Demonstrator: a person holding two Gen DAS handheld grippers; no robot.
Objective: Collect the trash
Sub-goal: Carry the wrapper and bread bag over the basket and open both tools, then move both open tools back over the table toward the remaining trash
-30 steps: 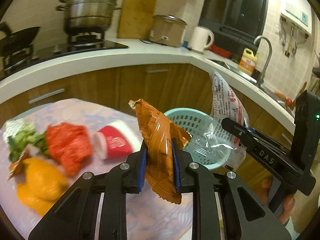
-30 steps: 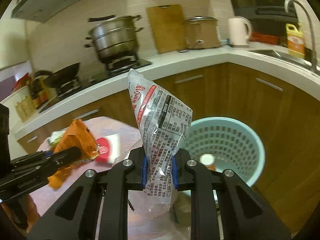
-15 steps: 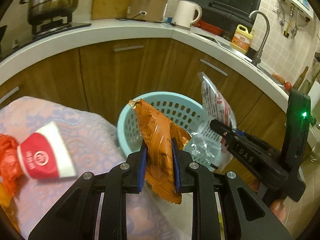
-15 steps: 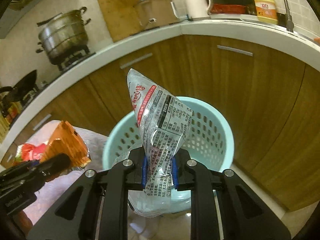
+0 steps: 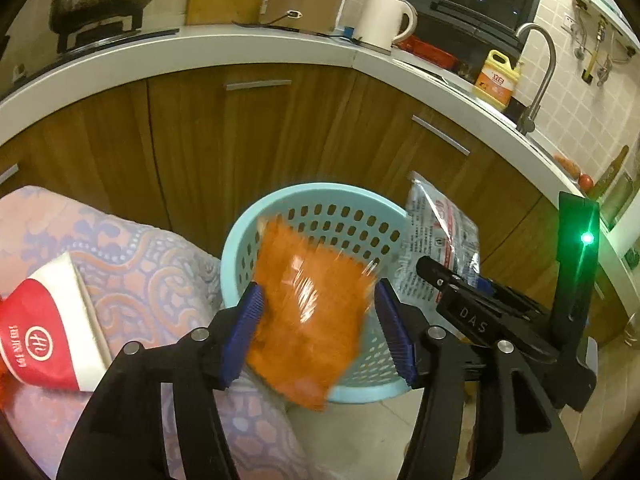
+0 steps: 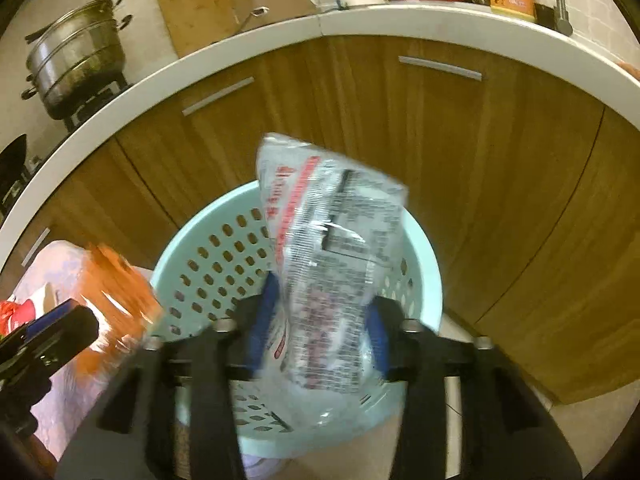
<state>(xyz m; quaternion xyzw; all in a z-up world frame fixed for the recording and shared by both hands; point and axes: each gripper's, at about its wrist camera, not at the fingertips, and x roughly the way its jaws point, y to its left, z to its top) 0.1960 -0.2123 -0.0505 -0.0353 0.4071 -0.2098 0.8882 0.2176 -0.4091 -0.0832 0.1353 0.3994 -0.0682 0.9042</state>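
Both jaws now apart, wrappers (image 5: 310, 312) loose.

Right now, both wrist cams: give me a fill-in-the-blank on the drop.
1. The left gripper has its jaws ____ around the orange wrapper.
2. The clear wrapper sits between the ____ gripper's fingers.
3. Both wrappers hang over the ____ basket.
4. The red cup lies on its ____.

Missing: open; right; blue; side

Curved white countertop (image 5: 248, 46) over wooden cabinets (image 6: 460, 152), tiled wall (image 5: 568, 80), pale tiled floor (image 5: 360, 440), dim warm light
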